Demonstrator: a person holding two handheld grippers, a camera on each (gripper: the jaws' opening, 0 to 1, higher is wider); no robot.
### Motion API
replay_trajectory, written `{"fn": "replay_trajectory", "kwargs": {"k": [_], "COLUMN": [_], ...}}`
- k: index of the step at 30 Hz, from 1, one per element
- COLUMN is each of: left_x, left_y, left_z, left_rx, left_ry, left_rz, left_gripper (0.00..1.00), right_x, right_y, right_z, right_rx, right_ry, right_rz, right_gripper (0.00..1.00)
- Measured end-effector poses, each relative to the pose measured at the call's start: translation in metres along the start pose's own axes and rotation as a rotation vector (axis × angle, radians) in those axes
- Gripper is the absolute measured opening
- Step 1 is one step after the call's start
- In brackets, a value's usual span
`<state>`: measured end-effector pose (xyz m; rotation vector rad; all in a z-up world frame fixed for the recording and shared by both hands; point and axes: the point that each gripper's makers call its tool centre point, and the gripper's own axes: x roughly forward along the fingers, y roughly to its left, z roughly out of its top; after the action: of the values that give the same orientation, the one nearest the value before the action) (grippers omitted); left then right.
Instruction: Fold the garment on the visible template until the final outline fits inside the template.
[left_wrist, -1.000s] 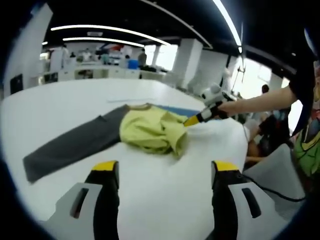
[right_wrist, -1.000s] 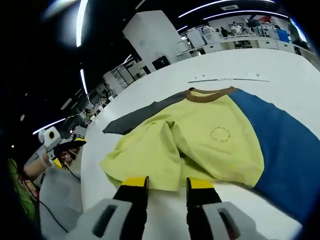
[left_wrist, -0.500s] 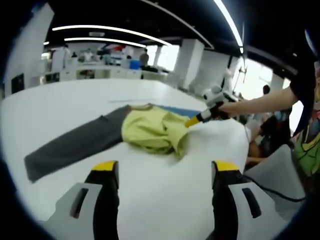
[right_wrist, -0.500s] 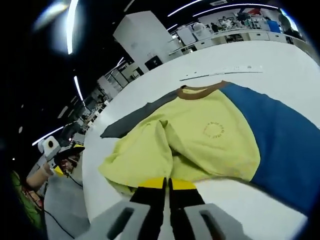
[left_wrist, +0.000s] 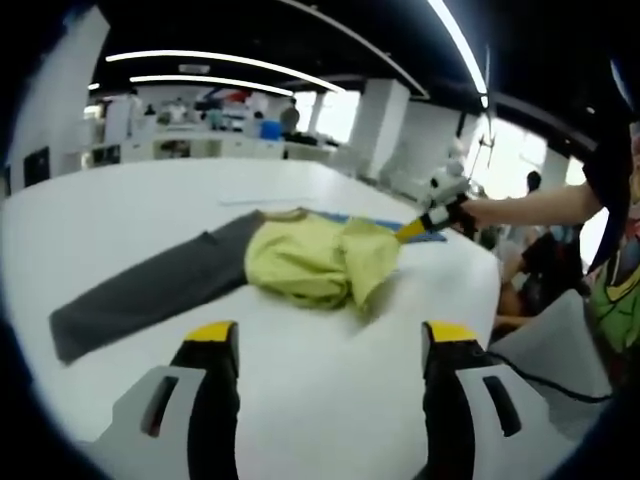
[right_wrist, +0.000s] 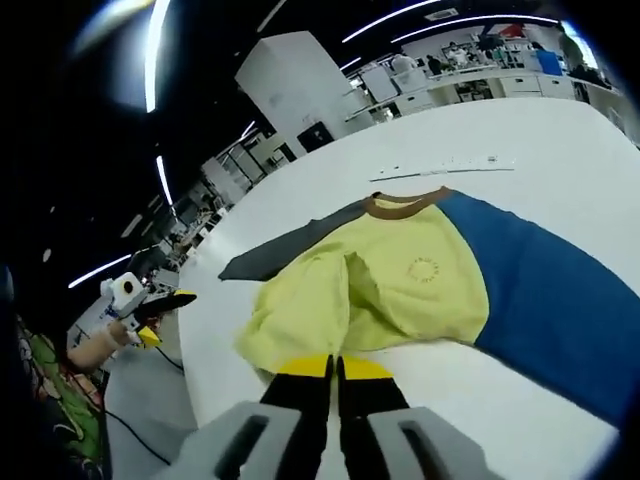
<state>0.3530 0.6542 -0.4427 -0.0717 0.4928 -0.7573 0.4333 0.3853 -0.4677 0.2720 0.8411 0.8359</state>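
Your right gripper (right_wrist: 333, 366) is clenched on the yellow shirt's (right_wrist: 385, 290) hem mid-fold, left gripper (left_wrist: 325, 335) released—next, carry it across.

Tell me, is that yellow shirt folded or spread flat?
Partly folded: the shirt has its hem bunched over itself near the right gripper; both sleeves lie spread.

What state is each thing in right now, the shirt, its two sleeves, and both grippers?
Shirt: lying on the white table, yellow body bunched and partly folded over.
Grey sleeve: spread flat, unfolded.
Blue sleeve: spread flat, unfolded.
Right gripper: jaws shut on the shirt's yellow hem, lifting it.
Left gripper: jaws open, holding nothing, short of the shirt.
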Motion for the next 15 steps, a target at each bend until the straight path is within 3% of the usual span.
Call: {"fn": "replay_trajectory", "kwargs": {"k": [8, 15], "left_x": [0.001, 0.008], "left_y": [0.002, 0.002], "left_z": [0.002, 0.004], "left_rx": [-0.005, -0.011], "left_ry": [-0.005, -0.005], "left_rz": [0.004, -0.003], "left_gripper": [0.67, 0.62], "right_x": [-0.05, -0.078], "right_y": [0.011, 0.024], "right_z": [-0.001, -0.025], "right_rx": [0.016, 0.049], "right_ry": [-0.063, -0.082], "right_rz": [-0.012, -0.044], "right_gripper": [0.0, 0.0]}}
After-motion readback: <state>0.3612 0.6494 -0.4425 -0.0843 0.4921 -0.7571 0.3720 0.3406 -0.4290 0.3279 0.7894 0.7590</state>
